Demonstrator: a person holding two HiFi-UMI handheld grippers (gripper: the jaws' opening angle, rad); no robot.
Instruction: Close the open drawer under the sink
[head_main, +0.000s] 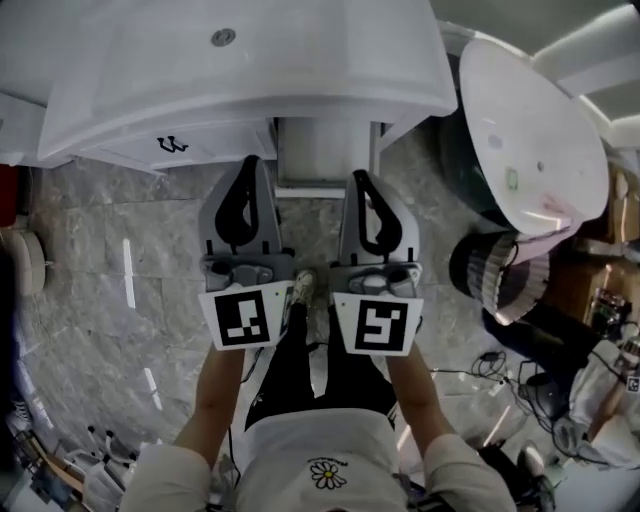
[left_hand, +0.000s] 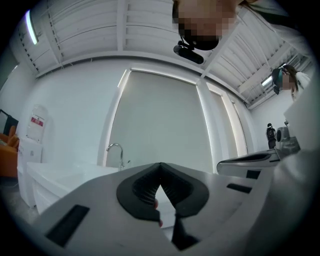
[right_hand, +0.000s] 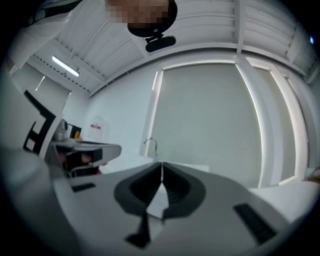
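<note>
Closing hasn't started, by my read. The drawer (head_main: 326, 152) still sticks out from under the sink (head_main: 120, 90). The left gripper (head_main: 249, 165) and right gripper (head_main: 360, 178) are both pressed together and empty. They point at the sink, one on each side of the drawer front, with no contact evident. The whole push is left.

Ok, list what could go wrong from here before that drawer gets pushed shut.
1. The left gripper looks lined up beside the open drawer, not on it; a push may hit the cabinet front or skew the drawer.
2. The sink rim overhangs the drawer, so the right gripper could knock it going in.
3. Both grippers are shut; closed tips may slip off the drawer face.
</note>
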